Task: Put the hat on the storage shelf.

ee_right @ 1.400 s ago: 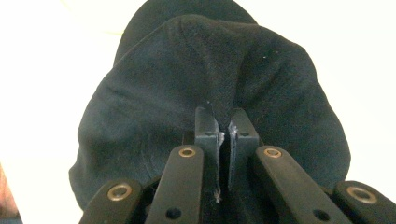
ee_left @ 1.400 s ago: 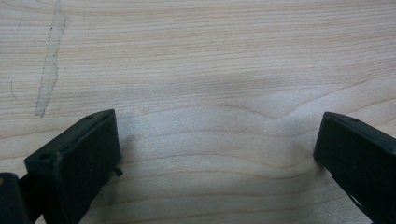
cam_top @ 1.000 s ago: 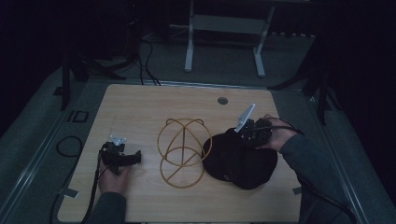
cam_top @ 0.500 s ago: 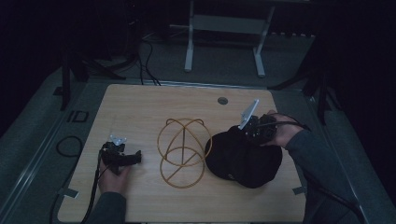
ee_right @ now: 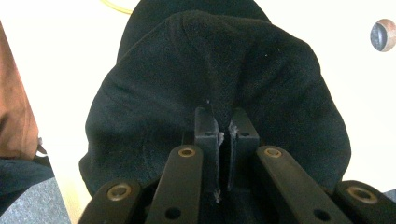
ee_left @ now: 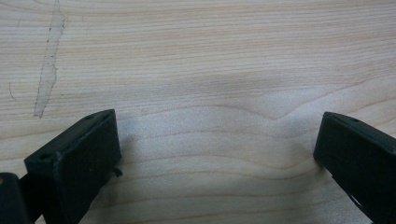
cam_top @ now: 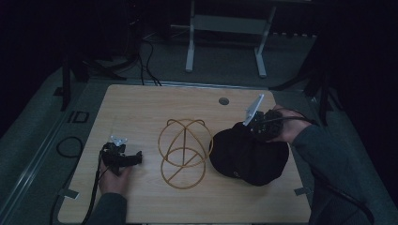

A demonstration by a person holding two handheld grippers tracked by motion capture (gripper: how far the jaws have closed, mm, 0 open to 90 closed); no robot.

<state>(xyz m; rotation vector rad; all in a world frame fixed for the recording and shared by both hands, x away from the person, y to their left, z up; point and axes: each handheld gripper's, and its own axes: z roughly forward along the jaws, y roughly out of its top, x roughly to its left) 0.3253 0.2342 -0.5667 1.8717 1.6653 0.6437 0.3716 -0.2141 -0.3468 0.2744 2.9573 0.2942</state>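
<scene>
Nearest, at about 7 o'clock on the wooden surface (cam_top: 141,103): left gripper (cam_top: 123,157), lying low on the wood under a hand (cam_top: 114,176), cable trailing back toward 6 o'clock. From its own camera, jaws spread wide, one at each lower corner, nothing between them but bare grain and a pale scuff mark (ee_left: 49,65) toward 10 o'clock.

At the centre: yellow wire frame (cam_top: 184,153), loops crossing, flat on the wood, just beside the black hat at its 3 o'clock side; touching or not, cannot tell.

At about 4 o'clock: black hat (cam_top: 248,154), soft fabric slumped on the surface, bunched upward along its far edge.

Slightly farther, at about 2 o'clock of the hat: right gripper (cam_top: 258,126), held by a hand (cam_top: 281,129) coming in from 3 o'clock, grey plate (cam_top: 253,109) tilted up on top. From its own camera, jaws pressed nearly together on a pinched ridge of the black hat (ee_right: 219,84), fabric rising in a fold from the tips and spreading down both sides.

Beyond, toward 1 o'clock: small round hole (cam_top: 224,101) in the surface.

Farthest, at 12 o'clock past the surface edge: pale metal stand legs (cam_top: 225,42) on the dark floor, cables (cam_top: 145,51) snaking at 11 o'clock.
</scene>
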